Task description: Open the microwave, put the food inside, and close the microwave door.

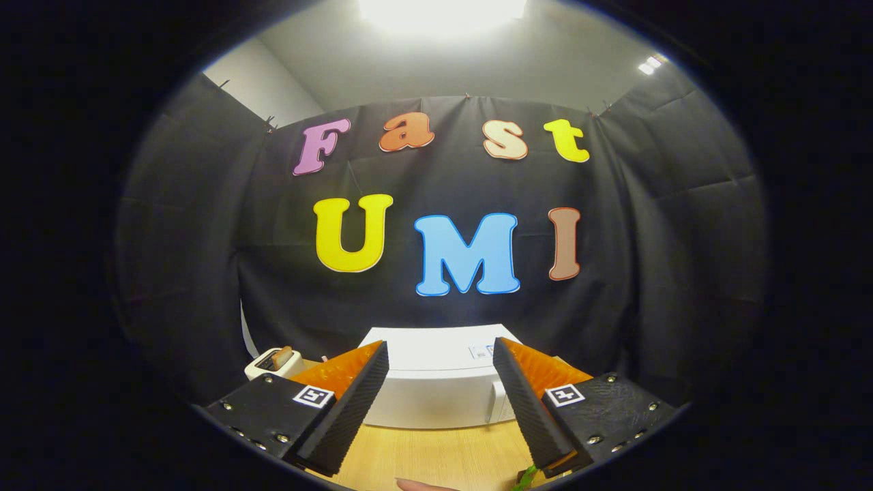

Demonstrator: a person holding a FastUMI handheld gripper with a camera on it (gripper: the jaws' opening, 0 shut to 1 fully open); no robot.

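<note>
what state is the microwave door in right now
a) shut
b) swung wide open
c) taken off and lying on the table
a) The white microwave shows its flat front closed, with the handle against the body; the tool is open, fingers spread and holding nothing, short of the microwave above the wooden table.
</note>
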